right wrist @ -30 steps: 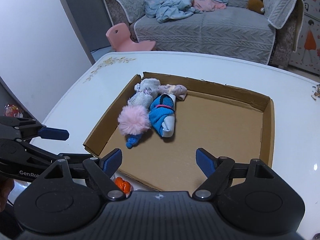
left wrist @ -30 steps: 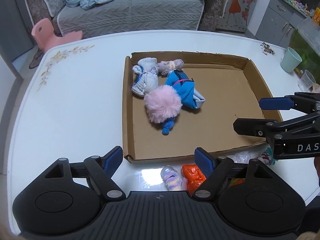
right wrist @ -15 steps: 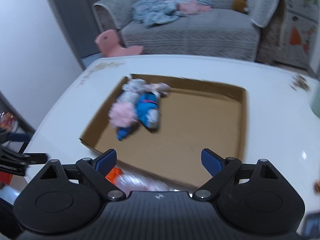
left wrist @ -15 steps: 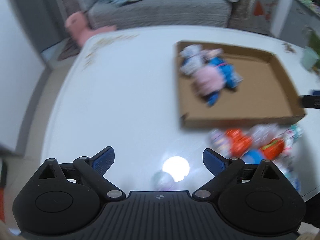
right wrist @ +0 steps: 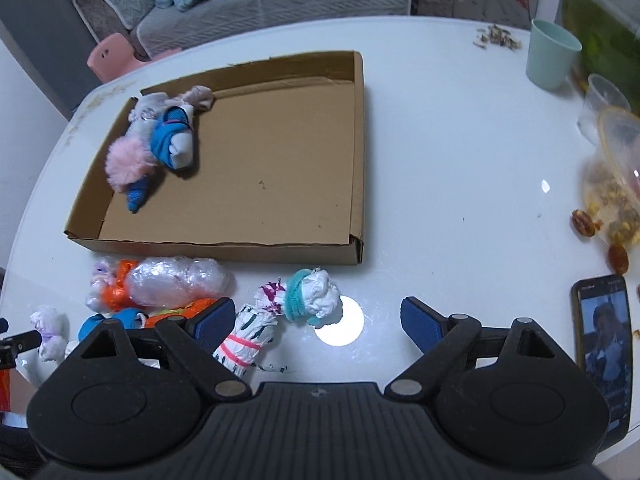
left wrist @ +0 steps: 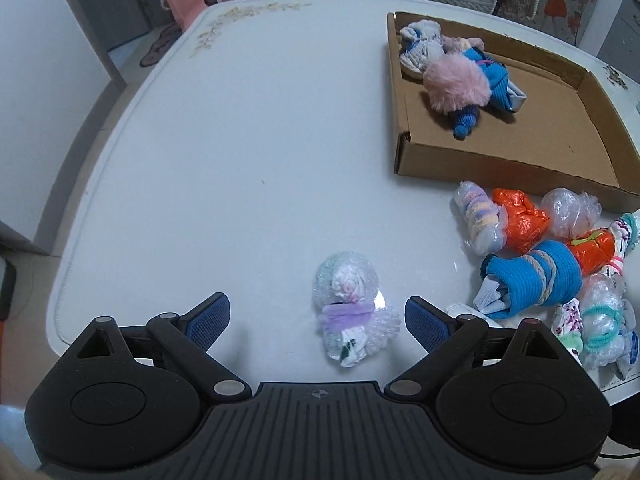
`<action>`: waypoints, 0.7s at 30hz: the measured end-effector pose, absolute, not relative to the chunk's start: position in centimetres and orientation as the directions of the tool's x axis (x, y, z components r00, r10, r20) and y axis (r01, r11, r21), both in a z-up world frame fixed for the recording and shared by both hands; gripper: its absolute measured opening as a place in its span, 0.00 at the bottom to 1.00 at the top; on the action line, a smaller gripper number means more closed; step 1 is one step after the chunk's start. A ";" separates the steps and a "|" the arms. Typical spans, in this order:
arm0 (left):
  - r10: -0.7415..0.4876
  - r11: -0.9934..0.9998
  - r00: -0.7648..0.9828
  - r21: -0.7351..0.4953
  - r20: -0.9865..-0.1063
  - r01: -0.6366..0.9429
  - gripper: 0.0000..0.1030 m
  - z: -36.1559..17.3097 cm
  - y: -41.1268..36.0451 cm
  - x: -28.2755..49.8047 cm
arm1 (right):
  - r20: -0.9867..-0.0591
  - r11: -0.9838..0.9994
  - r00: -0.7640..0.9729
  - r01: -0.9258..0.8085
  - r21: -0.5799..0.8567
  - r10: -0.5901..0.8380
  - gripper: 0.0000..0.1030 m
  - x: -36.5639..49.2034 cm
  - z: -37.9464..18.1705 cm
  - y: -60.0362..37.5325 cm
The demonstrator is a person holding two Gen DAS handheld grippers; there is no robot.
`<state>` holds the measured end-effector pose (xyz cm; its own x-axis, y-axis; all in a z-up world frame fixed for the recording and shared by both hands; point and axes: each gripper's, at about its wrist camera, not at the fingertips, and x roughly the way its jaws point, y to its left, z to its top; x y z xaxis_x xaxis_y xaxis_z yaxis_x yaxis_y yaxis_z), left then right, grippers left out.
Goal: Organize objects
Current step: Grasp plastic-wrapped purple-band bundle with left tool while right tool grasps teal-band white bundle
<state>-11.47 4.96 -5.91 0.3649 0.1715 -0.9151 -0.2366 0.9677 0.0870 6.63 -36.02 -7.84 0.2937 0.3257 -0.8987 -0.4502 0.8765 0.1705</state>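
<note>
White table [left wrist: 240,152], lavender-banded bundle [left wrist: 352,312] between left claw [left wrist: 318,318] tips (untouched), gaping.

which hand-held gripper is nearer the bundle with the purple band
Left. The left hand-held gripper frames the purple-banded bundle between open jaws; the right hand-held gripper is over other bundles, further right.

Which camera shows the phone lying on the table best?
The right wrist view: the phone lies at its right edge on the white table, screen lit and facing up. The left wrist view does not show it at all.
</note>
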 end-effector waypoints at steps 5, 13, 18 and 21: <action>0.169 0.964 0.357 0.079 -0.918 -0.255 0.90 -7.5 5.0 -11.8 | -0.911 0.868 0.272 -0.471 0.154 0.309 0.83 6.6 -8.9 -34.8; 0.159 0.961 0.369 0.057 -0.916 -0.270 0.87 -8.3 5.3 -11.7 | -0.924 0.866 0.258 -0.482 0.129 0.281 0.82 7.4 -10.4 -33.7; 0.162 0.967 0.379 0.071 -0.911 -0.244 0.82 -8.6 4.8 -11.5 | -0.936 0.867 0.234 -0.483 0.121 0.261 0.62 7.6 -11.2 -33.6; 0.168 0.970 0.377 0.084 -0.911 -0.227 0.77 -9.0 4.5 -11.2 | -0.936 0.871 0.230 -0.474 0.131 0.266 0.53 7.7 -11.1 -34.0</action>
